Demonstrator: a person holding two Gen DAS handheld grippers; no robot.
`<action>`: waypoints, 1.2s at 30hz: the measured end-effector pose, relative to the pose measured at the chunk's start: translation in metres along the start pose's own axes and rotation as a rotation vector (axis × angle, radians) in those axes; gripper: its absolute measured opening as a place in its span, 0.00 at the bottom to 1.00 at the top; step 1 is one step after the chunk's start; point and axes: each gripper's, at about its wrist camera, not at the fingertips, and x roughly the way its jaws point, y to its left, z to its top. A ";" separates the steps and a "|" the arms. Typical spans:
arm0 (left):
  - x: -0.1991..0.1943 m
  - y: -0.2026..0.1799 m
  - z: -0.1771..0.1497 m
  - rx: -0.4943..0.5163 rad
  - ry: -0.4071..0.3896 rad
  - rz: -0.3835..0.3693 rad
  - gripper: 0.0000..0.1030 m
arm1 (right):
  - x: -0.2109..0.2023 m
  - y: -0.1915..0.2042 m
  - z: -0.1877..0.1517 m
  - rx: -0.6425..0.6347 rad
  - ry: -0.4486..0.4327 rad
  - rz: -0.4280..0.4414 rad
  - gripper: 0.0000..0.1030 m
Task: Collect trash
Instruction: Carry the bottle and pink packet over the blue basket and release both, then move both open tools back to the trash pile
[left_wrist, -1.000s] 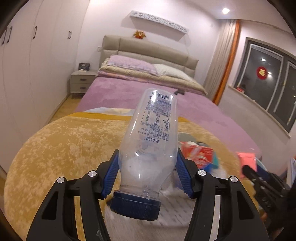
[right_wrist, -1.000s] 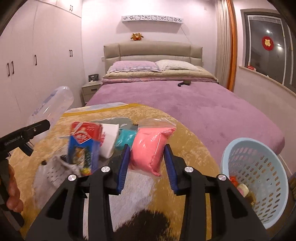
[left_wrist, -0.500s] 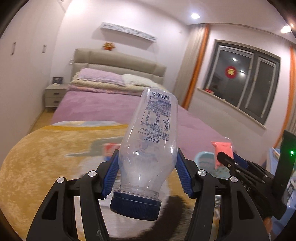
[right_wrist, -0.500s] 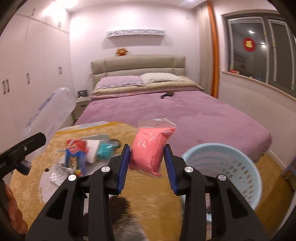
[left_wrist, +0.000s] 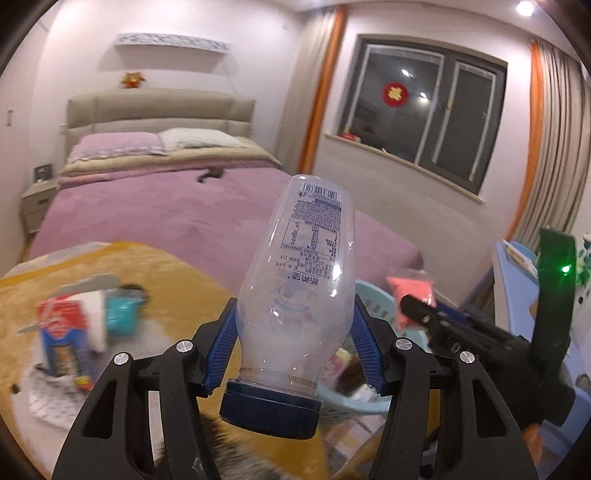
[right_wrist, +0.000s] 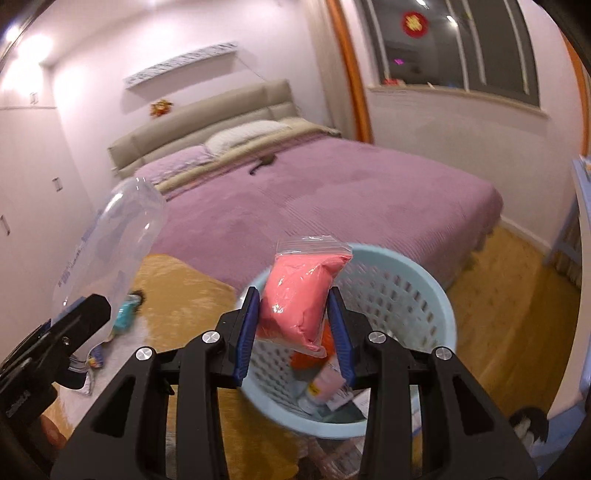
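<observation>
Left wrist view. Bottle (left_wrist: 299, 291), clear plastic, blue cap nearest the camera, base pointing far; clamped between blue pads (left_wrist: 221, 347) of left gripper (left_wrist: 293, 349). Carton (left_wrist: 61, 334) and teal packet (left_wrist: 122, 314) on yellow blanket (left_wrist: 177, 273), near left. Right gripper (left_wrist: 410, 306) at right, closed on pink bag (left_wrist: 412, 293).

Right wrist view. Pink bag (right_wrist: 301, 299), sealed, pinched upright in right gripper (right_wrist: 293, 330), directly over light blue basket (right_wrist: 417, 288); trash inside basket. Bottle (right_wrist: 107, 254) at left. Purple bed (right_wrist: 332, 188) beyond.
</observation>
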 end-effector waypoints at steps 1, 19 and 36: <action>0.007 -0.002 0.000 0.003 0.011 -0.009 0.55 | 0.005 -0.007 -0.001 0.016 0.016 -0.008 0.34; 0.083 -0.019 -0.018 0.101 0.131 -0.019 0.73 | 0.067 -0.074 -0.016 0.197 0.201 -0.023 0.52; 0.005 0.025 -0.022 -0.015 0.037 0.016 0.73 | 0.030 -0.012 -0.015 0.057 0.145 0.060 0.52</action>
